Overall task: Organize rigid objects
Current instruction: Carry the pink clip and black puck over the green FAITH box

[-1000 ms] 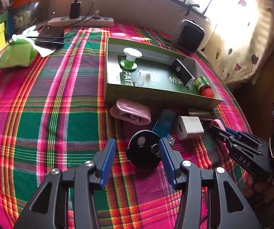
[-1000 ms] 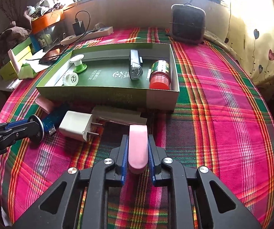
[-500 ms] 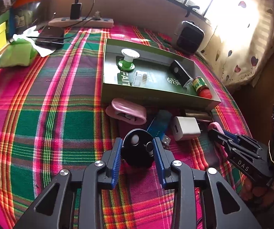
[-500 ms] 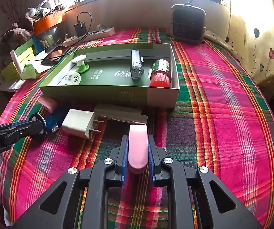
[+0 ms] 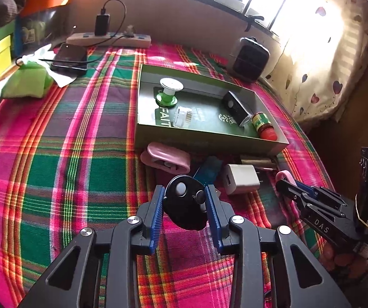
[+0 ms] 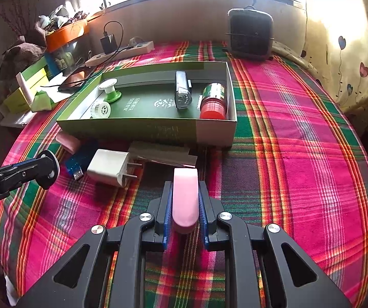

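Where chargers crowd: green box [image 6: 143, 128].

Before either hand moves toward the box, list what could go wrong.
1. The black round device sits between the left gripper's fingers only by its curved edges, so it could twist or slip out.
2. The pink case juts forward from the right gripper and may catch the green box's near wall.
3. The white charger and blue USB stick lie below the likely path and could get knocked.
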Available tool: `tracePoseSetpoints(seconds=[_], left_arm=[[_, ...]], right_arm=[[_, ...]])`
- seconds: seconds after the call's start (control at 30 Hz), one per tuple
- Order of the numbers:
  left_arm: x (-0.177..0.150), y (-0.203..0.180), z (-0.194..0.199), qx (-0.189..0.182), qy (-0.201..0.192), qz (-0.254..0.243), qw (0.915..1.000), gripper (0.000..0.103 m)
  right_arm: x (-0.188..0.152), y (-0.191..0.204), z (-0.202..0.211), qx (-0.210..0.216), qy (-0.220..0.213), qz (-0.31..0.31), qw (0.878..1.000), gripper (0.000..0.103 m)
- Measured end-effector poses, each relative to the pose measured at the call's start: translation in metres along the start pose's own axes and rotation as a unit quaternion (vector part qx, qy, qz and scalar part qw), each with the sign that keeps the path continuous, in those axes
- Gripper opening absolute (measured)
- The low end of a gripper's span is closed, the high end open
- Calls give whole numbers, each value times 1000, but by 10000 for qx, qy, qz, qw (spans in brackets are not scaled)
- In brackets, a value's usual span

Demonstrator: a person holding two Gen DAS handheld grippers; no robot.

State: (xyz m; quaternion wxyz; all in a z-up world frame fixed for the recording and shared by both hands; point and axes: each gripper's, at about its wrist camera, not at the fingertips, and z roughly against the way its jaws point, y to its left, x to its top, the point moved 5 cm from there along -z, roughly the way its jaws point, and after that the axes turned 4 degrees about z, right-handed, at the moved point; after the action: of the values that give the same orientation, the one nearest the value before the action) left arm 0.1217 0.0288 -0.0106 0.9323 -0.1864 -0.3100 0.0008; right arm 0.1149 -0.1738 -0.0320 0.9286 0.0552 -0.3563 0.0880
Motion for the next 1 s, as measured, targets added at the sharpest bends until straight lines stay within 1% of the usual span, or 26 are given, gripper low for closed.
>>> tracePoseSetpoints(seconds=[0.33,0.5,0.77,1.0], left_arm=[[8,-5,9,6,-120,-43,9999,31],[17,-9,14,5,-207,-85,9997,31],[38,-12,17,-7,-371,-105,9993,31],[62,-11,12,53,-447,-144,9989,31]], right_arm=[[4,1,8,44,-97,11,9999,19],[10,0,14,96,-176,3,9998,19],[32,3,23,161,-373,99,9991,19],[56,3,20,264,-439,120,9986,19]])
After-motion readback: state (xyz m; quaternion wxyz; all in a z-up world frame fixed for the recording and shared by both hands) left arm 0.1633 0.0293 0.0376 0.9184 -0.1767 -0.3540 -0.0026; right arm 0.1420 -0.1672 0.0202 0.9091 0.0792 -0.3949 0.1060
